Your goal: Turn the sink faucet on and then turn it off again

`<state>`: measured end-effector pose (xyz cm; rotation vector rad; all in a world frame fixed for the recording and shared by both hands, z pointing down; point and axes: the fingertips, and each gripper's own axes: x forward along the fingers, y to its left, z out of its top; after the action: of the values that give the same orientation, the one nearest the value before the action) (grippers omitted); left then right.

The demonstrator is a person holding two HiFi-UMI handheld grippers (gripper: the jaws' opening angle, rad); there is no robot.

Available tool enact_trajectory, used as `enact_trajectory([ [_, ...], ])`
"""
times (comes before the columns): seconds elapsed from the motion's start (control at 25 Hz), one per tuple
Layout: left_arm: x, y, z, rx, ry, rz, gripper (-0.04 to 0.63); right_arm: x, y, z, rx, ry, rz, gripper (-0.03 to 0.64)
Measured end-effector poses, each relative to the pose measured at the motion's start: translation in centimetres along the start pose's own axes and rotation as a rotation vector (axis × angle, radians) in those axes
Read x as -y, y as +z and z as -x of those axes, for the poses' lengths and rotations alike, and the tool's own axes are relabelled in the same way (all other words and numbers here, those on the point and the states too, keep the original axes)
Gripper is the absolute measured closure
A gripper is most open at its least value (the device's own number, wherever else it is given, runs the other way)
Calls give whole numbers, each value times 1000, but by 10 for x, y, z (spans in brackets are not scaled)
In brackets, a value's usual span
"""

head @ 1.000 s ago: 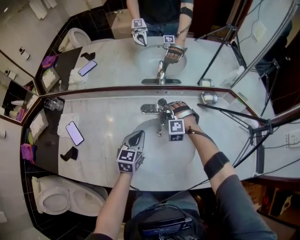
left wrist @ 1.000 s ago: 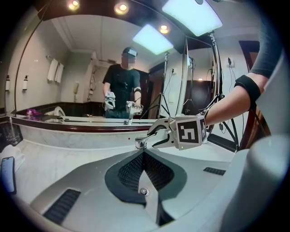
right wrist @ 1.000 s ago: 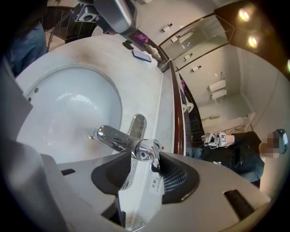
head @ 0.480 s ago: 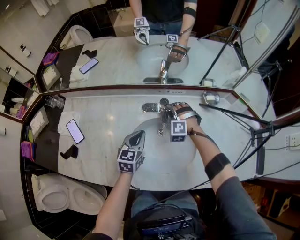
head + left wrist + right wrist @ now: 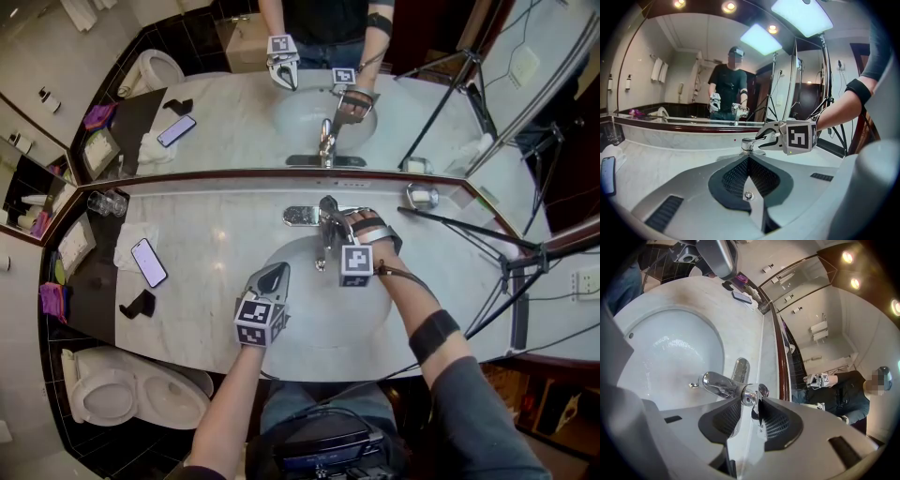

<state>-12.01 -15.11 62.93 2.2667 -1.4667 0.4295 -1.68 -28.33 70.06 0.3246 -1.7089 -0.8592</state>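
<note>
Two grippers hang over the white sink (image 5: 305, 323). The right gripper (image 5: 331, 223), at the far side, has just been closing its jaws and clamps the handle (image 5: 749, 396) of the chrome faucet (image 5: 322, 246), which stands at the sink's far rim, below the mirror (image 5: 234, 117). The left gripper (image 5: 273, 275) hovers nearer and to the left, jaws pressed together, empty.

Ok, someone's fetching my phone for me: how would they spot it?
On the marble counter, look left of the sink. The phone lies flat beside a white cloth; it's the only thin rectangle with a pale screen, unlike the black lump nearby.
</note>
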Motion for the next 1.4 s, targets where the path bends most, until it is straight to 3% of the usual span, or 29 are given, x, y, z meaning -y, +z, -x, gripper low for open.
enact_trajectory([
  [0.68,-7,-7,7,-4,18,19,607,-19,0,3,13,-16,-43,508],
  [1.12,-4,-10,15,-4,24,17,607,-19,-2,3,-6,-19,-66,505],
  [1.2,-3,-11,20,-5,27,16,607,-23,-3,3,-17,-15,-73,480],
  [1.28,-2,-10,25,-6,28,12,607,-28,-2,5,-30,-7,-105,446],
  [1.4,-3,-7,34,-3,35,2,607,-28,2,15,-44,12,-215,448],
])
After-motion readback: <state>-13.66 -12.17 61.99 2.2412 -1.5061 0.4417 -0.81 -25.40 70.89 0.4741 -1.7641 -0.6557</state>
